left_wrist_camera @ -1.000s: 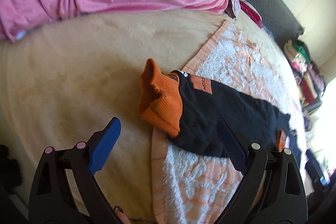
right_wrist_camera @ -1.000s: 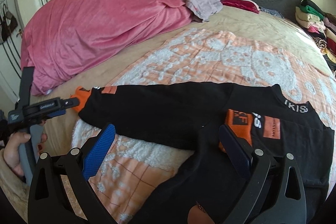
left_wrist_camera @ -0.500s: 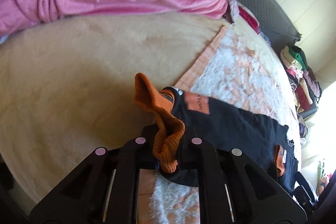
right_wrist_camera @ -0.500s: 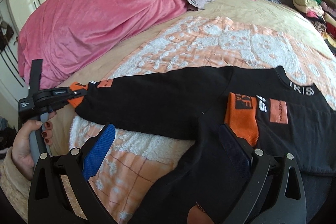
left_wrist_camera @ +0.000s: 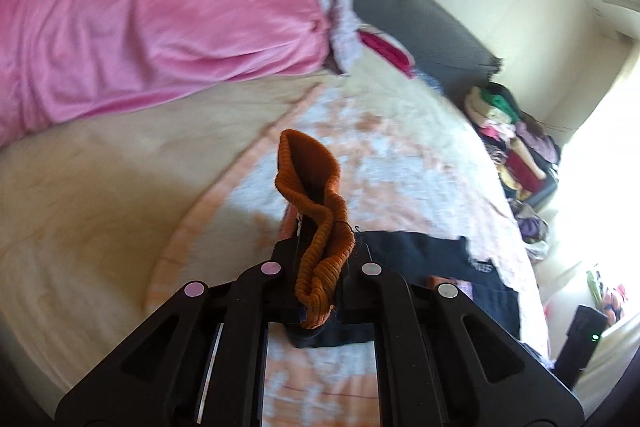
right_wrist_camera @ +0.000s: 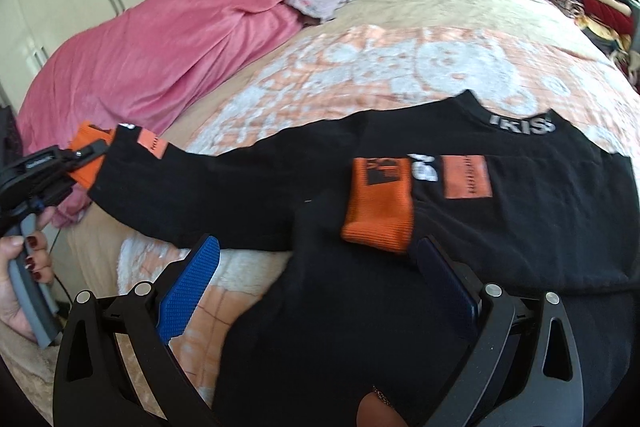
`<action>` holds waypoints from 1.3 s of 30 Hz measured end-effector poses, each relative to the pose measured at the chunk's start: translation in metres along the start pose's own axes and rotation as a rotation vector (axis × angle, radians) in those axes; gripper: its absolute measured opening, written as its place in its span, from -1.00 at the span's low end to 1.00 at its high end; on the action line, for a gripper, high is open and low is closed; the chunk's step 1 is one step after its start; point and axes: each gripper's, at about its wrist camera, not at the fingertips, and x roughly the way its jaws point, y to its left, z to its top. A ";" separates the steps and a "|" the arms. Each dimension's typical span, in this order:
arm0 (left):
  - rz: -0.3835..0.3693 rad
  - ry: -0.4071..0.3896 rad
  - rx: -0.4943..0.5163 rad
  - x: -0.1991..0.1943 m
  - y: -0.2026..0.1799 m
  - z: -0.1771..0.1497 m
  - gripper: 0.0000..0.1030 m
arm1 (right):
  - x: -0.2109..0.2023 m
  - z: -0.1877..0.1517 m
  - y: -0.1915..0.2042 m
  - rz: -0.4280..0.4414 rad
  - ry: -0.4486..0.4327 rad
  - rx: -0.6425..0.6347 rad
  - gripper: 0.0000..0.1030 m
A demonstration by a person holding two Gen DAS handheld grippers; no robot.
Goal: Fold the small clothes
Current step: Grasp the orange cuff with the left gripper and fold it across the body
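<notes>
- Left gripper [left_wrist_camera: 320, 291] is clamped tight on the orange cuff [left_wrist_camera: 316, 219] of the black sweater [right_wrist_camera: 400, 227], sleeve end lifted.
- Right gripper [right_wrist_camera: 320, 287] hangs wide open over the sweater, gripping nothing.
- Sweater's spread on the orange-and-white blanket [right_wrist_camera: 360, 67], on the bed.

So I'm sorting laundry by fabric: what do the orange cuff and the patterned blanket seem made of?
The orange cuff looks like ribbed knit, matte, with raised cords, probably cotton or acrylic. The blanket looks like fluffy fleece or plush, soft-napped; blur leaves it uncertain.
</notes>
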 end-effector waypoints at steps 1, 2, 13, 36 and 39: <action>-0.017 -0.001 0.016 -0.001 -0.011 0.000 -0.95 | -0.003 0.000 -0.006 -0.007 -0.007 0.011 0.91; -0.030 -0.002 0.027 -0.001 -0.019 0.000 -0.95 | -0.007 0.000 -0.010 -0.013 -0.014 0.021 0.91; -0.150 0.020 0.141 0.009 -0.103 -0.012 -0.95 | -0.049 -0.010 -0.069 -0.073 -0.087 0.150 0.91; -0.302 0.192 0.291 0.066 -0.224 -0.072 -0.95 | -0.104 -0.048 -0.147 -0.135 -0.171 0.336 0.91; -0.307 0.219 0.308 0.075 -0.232 -0.080 -0.95 | -0.108 -0.052 -0.155 -0.146 -0.177 0.353 0.91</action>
